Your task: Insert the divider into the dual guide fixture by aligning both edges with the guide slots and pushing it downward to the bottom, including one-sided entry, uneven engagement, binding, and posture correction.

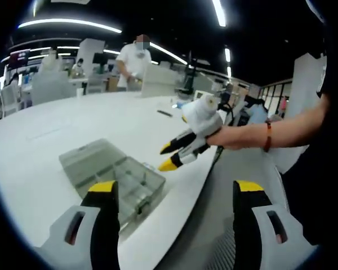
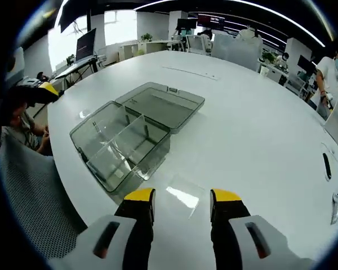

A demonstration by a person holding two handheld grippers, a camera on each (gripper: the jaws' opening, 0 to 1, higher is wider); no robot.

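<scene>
- The clear box (image 2: 136,134) lies open near the white table (image 2: 259,129) edge, lid flat behind it
- A clear divider (image 2: 183,194) lies flat beside the box, before the right gripper (image 2: 182,203), jaws apart
- Left gripper (image 1: 175,191) spread wide, holding nothing
- A black pen (image 2: 326,166) lies well apart

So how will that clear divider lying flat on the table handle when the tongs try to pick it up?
The divider looks like a thin, clear, glossy sheet lying flat on the table, so probably slippery and hard to get under. It likely flexes a little and weighs little. The right tongs stand open around it, beside the compartment box.
</scene>
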